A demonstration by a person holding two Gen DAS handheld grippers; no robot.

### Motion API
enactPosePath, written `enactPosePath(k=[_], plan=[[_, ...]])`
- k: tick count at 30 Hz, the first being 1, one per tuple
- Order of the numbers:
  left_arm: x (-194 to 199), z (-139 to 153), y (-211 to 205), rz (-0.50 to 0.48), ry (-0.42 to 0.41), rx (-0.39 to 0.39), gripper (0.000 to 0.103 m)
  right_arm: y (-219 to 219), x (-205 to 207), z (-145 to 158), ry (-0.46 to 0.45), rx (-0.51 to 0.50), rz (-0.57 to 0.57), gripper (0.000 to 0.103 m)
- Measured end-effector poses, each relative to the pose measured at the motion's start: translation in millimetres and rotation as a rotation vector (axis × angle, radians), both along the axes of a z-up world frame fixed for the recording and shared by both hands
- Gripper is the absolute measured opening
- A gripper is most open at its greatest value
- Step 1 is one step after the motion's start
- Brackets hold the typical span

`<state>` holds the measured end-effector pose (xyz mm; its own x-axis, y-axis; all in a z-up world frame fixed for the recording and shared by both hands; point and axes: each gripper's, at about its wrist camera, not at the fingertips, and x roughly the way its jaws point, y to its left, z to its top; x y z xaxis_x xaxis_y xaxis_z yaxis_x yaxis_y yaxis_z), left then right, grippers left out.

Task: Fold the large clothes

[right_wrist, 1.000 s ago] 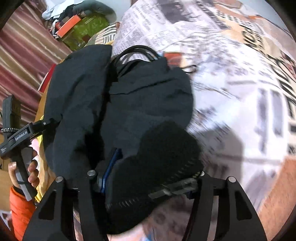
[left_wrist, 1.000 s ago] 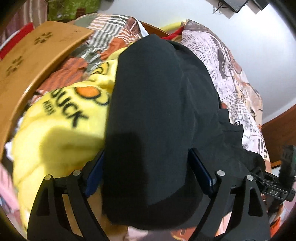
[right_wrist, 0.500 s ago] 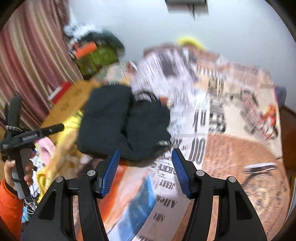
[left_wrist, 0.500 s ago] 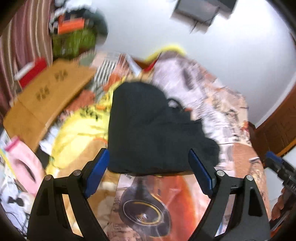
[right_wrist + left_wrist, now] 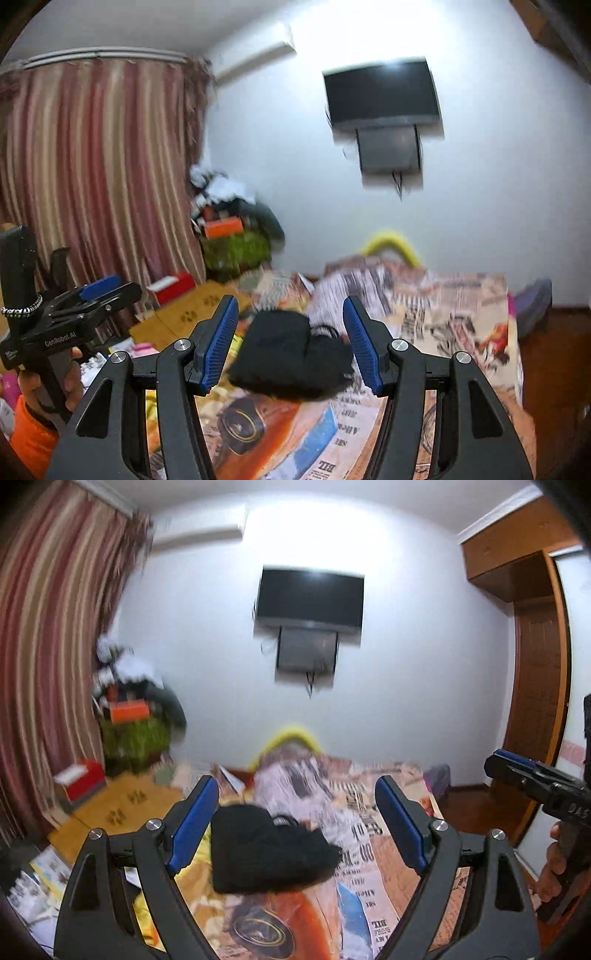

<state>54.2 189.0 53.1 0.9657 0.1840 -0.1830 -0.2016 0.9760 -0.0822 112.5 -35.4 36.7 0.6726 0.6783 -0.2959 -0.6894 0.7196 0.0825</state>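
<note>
A black garment (image 5: 266,853) lies folded in a compact bundle on the bed's newspaper-print cover (image 5: 373,834), with a dark cord loop at its far edge. In the left wrist view my left gripper (image 5: 295,781) hangs open well above and short of it, nothing between its blue pads (image 5: 195,823). The right gripper (image 5: 517,766) shows at the right edge, held by a hand. In the right wrist view my right gripper (image 5: 291,300) is open and empty too, the garment (image 5: 291,354) lying far beyond it. The left gripper (image 5: 118,286) appears at the left, held by a hand in an orange sleeve.
A yellow blanket (image 5: 192,853) and a wooden board with paw marks (image 5: 122,812) lie left of the garment. A red box (image 5: 79,779) and a heap of things (image 5: 136,716) fill the corner by the striped curtain (image 5: 44,664). A TV (image 5: 310,598) hangs on the wall; wooden cupboards (image 5: 535,701) stand right.
Both grippers have risen and drawn back from the black garment, which filled their jaws a second ago. It now lies free on the bed, and both views have tipped up to the wall.
</note>
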Motion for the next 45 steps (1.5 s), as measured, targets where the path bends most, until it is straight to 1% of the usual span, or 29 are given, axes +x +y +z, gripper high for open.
enactPosePath(k=[2, 5, 9, 11, 14, 16, 20, 22, 27, 28, 34, 45], plan=[[-20, 4, -16, 0.028, -0.046, 0.039, 0.087, -3, -16, 4, -0.028, 0.022, 0.014, 0.055], [-42, 3, -33, 0.063, -0.089, 0.072, 0.087, -6, -37, 7, -0.048, 0.048, 0.022, 0.055], [-58, -2, -45, 0.080, -0.101, 0.069, 0.088, -4, -51, 1, -0.102, 0.024, -0.050, 0.055], [-63, -3, -49, 0.090, -0.102, 0.066, 0.098, 2, -48, -5, -0.103, 0.006, -0.063, 0.058], [-69, -6, -53, 0.119, -0.109, 0.069, 0.102, 5, -53, -7, -0.112, -0.017, -0.081, 0.070], [-70, -8, -51, 0.120, -0.105, 0.055, 0.103, 6, -58, -6, -0.130, -0.032, -0.107, 0.084], [-73, -12, -46, 0.122, -0.092, 0.023, 0.103, 9, -60, -4, -0.155, -0.044, -0.143, 0.092], [-74, -14, -45, 0.135, -0.088, 0.020, 0.103, 9, -59, -4, -0.153, -0.042, -0.147, 0.099], [-77, -18, -44, 0.143, -0.082, 0.005, 0.103, 8, -59, -2, -0.147, -0.040, -0.145, 0.100], [-77, -18, -44, 0.144, -0.082, 0.004, 0.103, 7, -62, -6, -0.145, -0.041, -0.143, 0.100], [-76, -22, -50, 0.158, -0.071, 0.018, 0.103, 7, -67, -12, -0.139, -0.055, -0.143, 0.100], [-73, -28, -51, 0.150, -0.058, 0.021, 0.103, 2, -70, -8, -0.108, -0.060, -0.147, 0.100]])
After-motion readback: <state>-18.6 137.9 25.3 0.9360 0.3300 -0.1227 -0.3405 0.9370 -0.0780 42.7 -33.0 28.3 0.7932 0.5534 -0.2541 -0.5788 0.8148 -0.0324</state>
